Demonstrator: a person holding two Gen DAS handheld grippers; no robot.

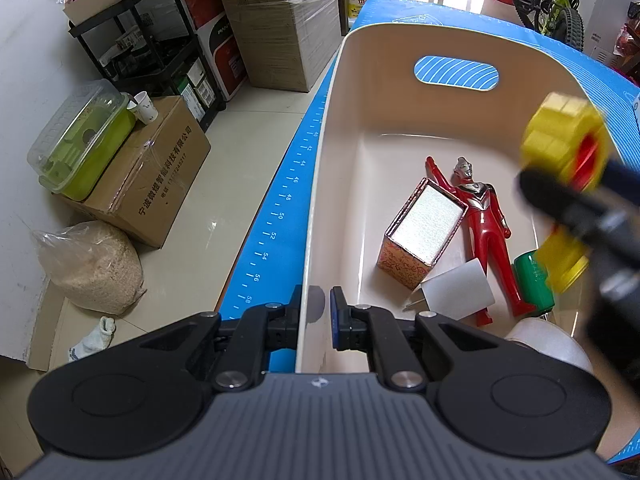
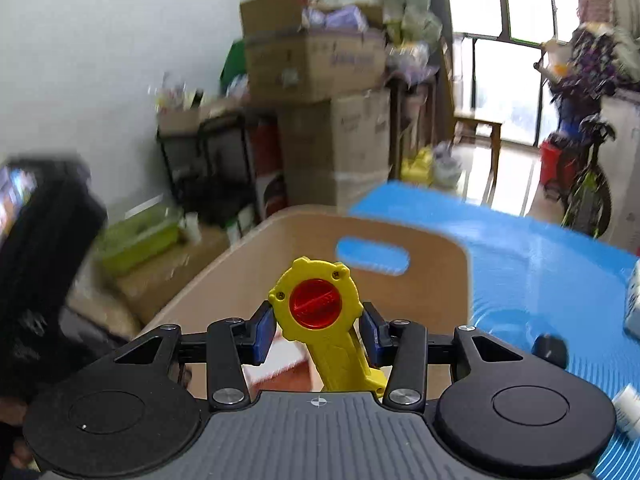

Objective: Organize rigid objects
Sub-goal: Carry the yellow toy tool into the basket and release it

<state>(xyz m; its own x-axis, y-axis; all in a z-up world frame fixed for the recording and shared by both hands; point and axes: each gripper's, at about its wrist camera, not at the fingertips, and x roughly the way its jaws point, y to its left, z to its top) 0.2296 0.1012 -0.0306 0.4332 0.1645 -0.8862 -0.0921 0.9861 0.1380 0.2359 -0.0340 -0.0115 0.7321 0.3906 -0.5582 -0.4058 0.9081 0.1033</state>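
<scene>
Bin [image 1: 400,92] of cream plastic stood on the blue mat [image 1: 276,216] covering the desk, and everything else sat relative to it. The left gripper [image 1: 316,320] had its jaws clenched on the bin's near wall. Above the bin's right side, the right gripper [image 2: 318,332] held a yellow toy launcher [image 2: 316,304] with a red disc, jaws grasping its head. Inside the bin lay a red Ultraman figure [image 1: 484,224], a patterned box [image 1: 424,232] and a green cylinder [image 1: 534,284].
</scene>
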